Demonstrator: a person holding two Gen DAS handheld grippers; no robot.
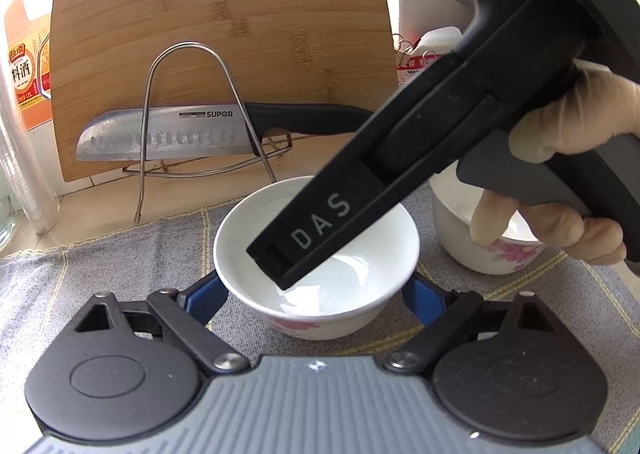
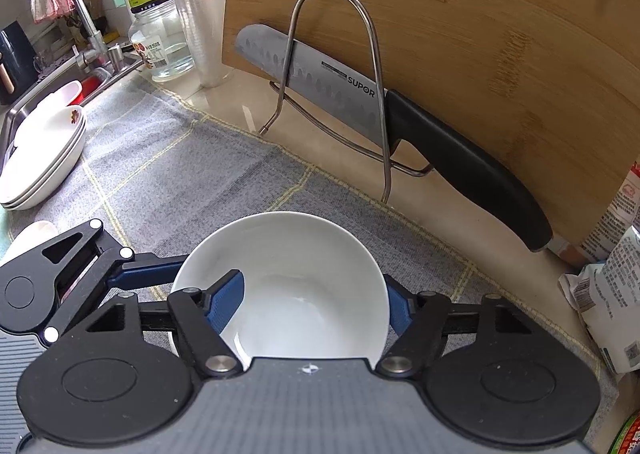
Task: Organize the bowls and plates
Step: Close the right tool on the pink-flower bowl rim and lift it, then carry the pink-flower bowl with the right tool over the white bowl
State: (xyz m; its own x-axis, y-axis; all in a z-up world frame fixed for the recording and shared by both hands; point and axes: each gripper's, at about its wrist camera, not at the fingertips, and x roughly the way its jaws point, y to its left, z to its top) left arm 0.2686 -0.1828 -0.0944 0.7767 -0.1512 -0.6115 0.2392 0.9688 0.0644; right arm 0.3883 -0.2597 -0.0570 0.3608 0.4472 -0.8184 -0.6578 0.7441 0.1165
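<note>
**A:** Left wrist view first. Where is the bowl?

**B:** The white bowl (image 1: 316, 254), with pink flowers on its wall, stands upright on the grey checked cloth (image 1: 100, 274) at the centre of the frame. The left gripper (image 1: 316, 290) straddles it with its jaws wide, one blue finger (image 1: 208, 292) at each side. I cannot tell whether the pads press on the wall.

**A:** And the black tool coming in from the upper right?

**B:** That is the right gripper (image 1: 276, 266), held in a gloved right hand (image 1: 560, 158). Its tip dips inside the bowl. From this side its jaws do not show. A second bowl (image 1: 472, 246) stands at the right edge, apart from the first.

**A:** What is behind them?

**B:** A bamboo cutting board (image 1: 220, 14) stands across the top of the frame. In front of it a knife (image 1: 160, 134) rests in a wire rack (image 1: 188, 94).

**A:** Now the right wrist view.

**B:** The same bowl (image 2: 304, 274) fills the lower centre. The right gripper (image 2: 312, 304) is closed narrow on it. One finger (image 2: 228, 300) lies inside against the inner wall and the other sits outside the right rim. From the lower left, the left gripper's blue finger reaches the bowl's left rim.

**A:** Any plates?

**B:** A stack of plates (image 2: 40, 166) lies at the left edge, well apart from the bowl.
</note>
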